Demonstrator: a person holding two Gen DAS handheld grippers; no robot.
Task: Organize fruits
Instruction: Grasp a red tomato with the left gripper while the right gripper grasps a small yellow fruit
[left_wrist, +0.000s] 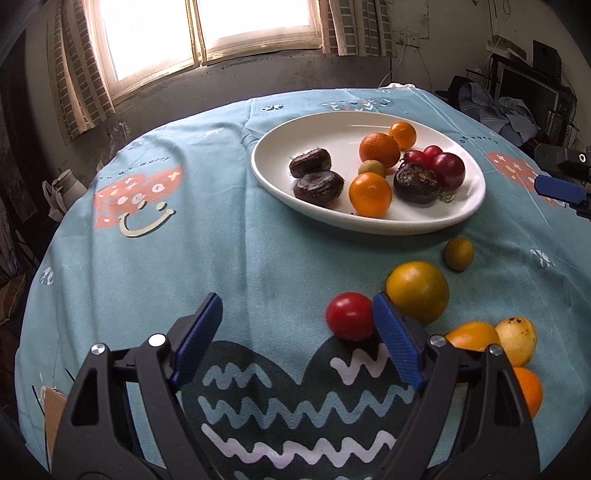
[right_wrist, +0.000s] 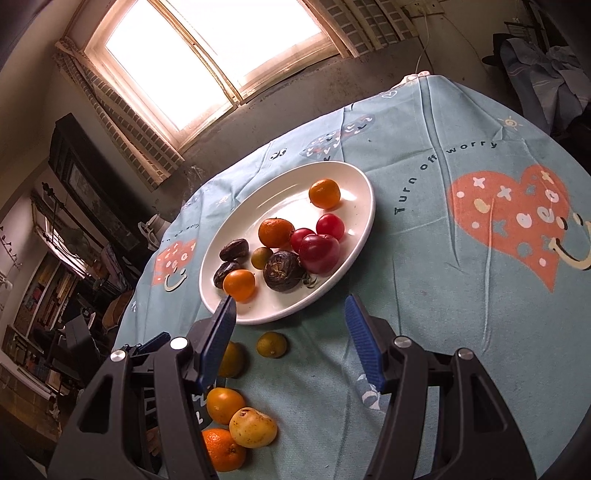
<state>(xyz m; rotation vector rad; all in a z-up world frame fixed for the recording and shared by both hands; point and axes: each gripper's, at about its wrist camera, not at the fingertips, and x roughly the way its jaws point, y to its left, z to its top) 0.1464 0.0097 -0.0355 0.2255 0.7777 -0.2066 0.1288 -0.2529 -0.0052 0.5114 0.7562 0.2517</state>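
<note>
A white oval plate (left_wrist: 269, 147) (right_wrist: 354, 177) holds several fruits: oranges, red tomatoes and dark brown water chestnuts. My left gripper (left_wrist: 297, 310) is open over the blue cloth. A red tomato (left_wrist: 350, 315) lies on the cloth just inside its right finger, while the left finger stands far off. A big yellow-orange fruit (left_wrist: 417, 291) sits just outside that right finger. My right gripper (right_wrist: 291, 314) is open near the plate's front rim, pads touching nothing. A small greenish citrus (right_wrist: 272, 344) (left_wrist: 459, 254) lies on the cloth below the gap between its fingers.
More loose fruit lies near the table's front edge: an orange tomato (right_wrist: 225, 405) (left_wrist: 472, 334), a pale yellow fruit (right_wrist: 253, 427) (left_wrist: 517, 339) and a mandarin (right_wrist: 223, 448) (left_wrist: 532, 391). The right gripper's blue finger (left_wrist: 559, 188) shows at the left view's right edge. A window wall stands behind the table.
</note>
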